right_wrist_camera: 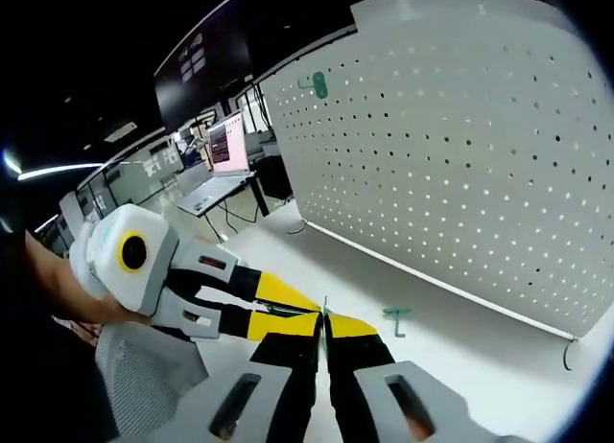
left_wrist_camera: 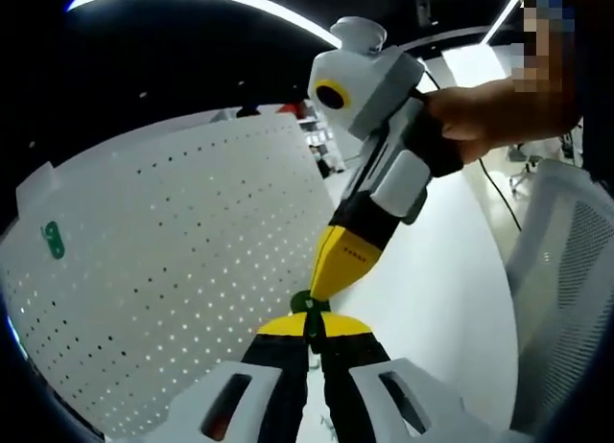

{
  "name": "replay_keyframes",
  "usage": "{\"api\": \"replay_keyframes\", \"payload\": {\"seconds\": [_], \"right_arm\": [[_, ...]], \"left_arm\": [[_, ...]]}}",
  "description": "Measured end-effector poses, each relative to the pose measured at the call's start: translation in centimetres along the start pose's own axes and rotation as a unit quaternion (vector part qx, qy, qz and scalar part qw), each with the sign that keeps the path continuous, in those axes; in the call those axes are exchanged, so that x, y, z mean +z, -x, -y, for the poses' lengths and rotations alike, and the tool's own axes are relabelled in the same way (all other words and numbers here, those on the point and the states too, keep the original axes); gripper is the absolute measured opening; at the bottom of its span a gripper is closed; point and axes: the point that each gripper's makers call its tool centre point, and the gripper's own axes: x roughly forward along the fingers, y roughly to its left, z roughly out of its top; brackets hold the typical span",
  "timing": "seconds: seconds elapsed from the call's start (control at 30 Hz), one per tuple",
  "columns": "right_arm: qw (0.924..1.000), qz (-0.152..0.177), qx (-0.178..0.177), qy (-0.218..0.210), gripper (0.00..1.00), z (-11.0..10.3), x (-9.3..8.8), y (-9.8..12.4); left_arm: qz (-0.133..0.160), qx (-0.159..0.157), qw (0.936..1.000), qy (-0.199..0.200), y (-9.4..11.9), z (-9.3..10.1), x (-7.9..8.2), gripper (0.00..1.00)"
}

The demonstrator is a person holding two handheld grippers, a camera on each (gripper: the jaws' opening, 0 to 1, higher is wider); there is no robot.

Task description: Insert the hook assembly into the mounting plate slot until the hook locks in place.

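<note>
A small green hook piece (left_wrist_camera: pixel 307 302) sits between the yellow tips of my left gripper (left_wrist_camera: pixel 313 326), which is shut on it. My right gripper (left_wrist_camera: pixel 331 270) comes down from the upper right, and its closed yellow tip meets the same piece. In the right gripper view my right gripper (right_wrist_camera: pixel 324 324) is shut, with a thin sliver of the piece at its tips. There my left gripper (right_wrist_camera: pixel 312 314) comes in from the left, with green (right_wrist_camera: pixel 280 311) showing between its fingers. The white perforated mounting plate (right_wrist_camera: pixel 451 146) stands upright. A green hook (right_wrist_camera: pixel 318 83) hangs near its top corner (left_wrist_camera: pixel 53 240).
Another green hook (right_wrist_camera: pixel 395 315) lies on the white table (right_wrist_camera: pixel 460 352) in front of the plate. A hand (left_wrist_camera: pixel 480 107) holds the right gripper. A mesh chair back (left_wrist_camera: pixel 566 261) stands to the right. Desks with a laptop (right_wrist_camera: pixel 225 151) are in the background.
</note>
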Motion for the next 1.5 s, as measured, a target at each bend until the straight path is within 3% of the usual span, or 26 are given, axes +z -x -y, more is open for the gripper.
{"api": "replay_keyframes", "payload": {"seconds": [0.33, 0.57, 1.07, 1.3, 1.5], "right_arm": [[0.9998, 0.009, 0.006, 0.019, 0.02, -0.3, 0.2, -0.1], [0.9988, 0.025, 0.006, 0.042, 0.12, -0.4, 0.6, 0.0], [0.9936, 0.065, -0.027, 0.088, 0.45, 0.1, 1.5, 0.5], [0.9891, 0.081, -0.064, 0.104, 0.68, 1.2, 1.6, 0.8], [0.9872, 0.095, -0.079, 0.101, 0.76, 1.7, 1.8, 1.2]], "left_arm": [[-0.001, 0.005, 0.9998, 0.018, 0.1, -0.3, -0.1, 0.03], [-0.006, 0.016, 0.9993, 0.034, 0.3, -0.9, -0.4, 0.03], [0.008, 0.065, 0.9938, 0.089, 2.0, -4.4, 0.4, 0.03], [0.014, 0.101, 0.9892, 0.106, 3.2, -6.7, 1.0, 0.03], [0.018, 0.139, 0.9836, 0.113, 4.5, -9.2, 1.3, 0.03]]}}
